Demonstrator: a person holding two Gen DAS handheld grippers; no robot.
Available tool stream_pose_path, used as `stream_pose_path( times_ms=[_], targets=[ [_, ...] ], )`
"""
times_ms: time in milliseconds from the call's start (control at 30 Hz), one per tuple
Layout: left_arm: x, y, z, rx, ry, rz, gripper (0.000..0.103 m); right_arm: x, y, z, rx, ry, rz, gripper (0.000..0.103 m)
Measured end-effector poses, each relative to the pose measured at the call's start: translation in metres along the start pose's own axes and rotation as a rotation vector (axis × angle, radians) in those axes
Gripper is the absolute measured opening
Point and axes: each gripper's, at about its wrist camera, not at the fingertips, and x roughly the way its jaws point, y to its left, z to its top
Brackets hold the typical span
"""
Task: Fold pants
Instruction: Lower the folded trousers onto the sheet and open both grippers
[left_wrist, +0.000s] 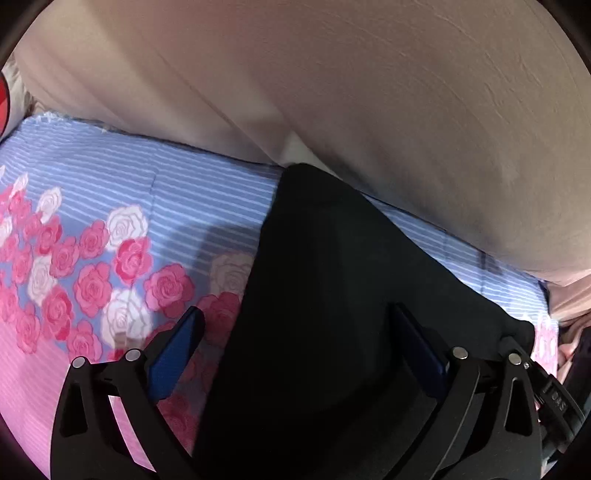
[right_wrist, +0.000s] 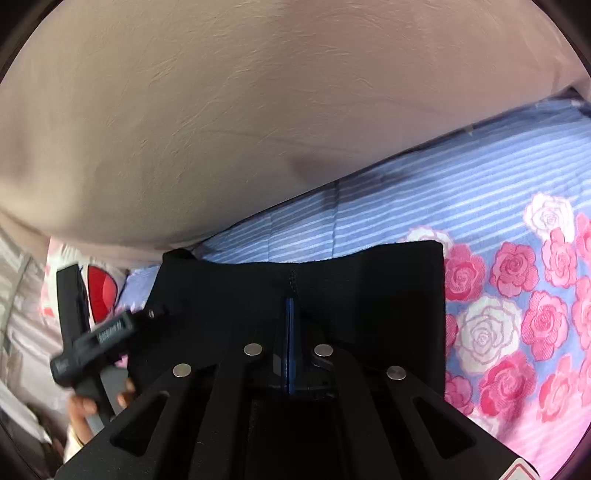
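Black pants (left_wrist: 332, 295) lie on a flowered bedsheet (left_wrist: 110, 206), running from the beige backing toward me. My left gripper (left_wrist: 295, 314) stands wide open over them, blue pads apart. One finger (left_wrist: 177, 350) is over the sheet and the other is over the cloth, and nothing is pinched. In the right wrist view the pants (right_wrist: 388, 288) show a straight folded edge at the far side. My right gripper (right_wrist: 290, 306) is shut, its blue pads pressed together on the black cloth near a seam, which puckers around the tips. A person's hand (right_wrist: 79, 410) grips the other tool at lower left.
A large beige padded surface (right_wrist: 258, 110) rises right behind the bed and bounds the far side. The sheet (right_wrist: 480, 192) is blue-striped with pink and white roses. A red-patterned item (right_wrist: 101, 291) lies at the left, beside pale bedding.
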Motion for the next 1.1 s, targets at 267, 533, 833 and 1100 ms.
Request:
stream_pose_path(
  times_ms=[267,533,833,1100],
  targets=[
    [-0.089,-0.021,-0.052,0.299,-0.199,0.111,0.097,-0.058,0.062,-0.041,-0.185,-0.064,-0.2,0.007],
    [-0.079,-0.025,-0.103,0.333,-0.111,0.113,0.098,-0.063,0.061,-0.088,-0.206,-0.029,-0.262,0.0],
    [-0.094,-0.025,-0.113,0.286,-0.094,0.124,0.098,-0.086,0.053,-0.098,-0.161,-0.049,-0.258,0.003],
    [-0.085,-0.02,-0.107,0.281,-0.092,0.137,0.098,-0.087,0.048,-0.106,-0.166,-0.047,-0.278,0.0]
  ],
)
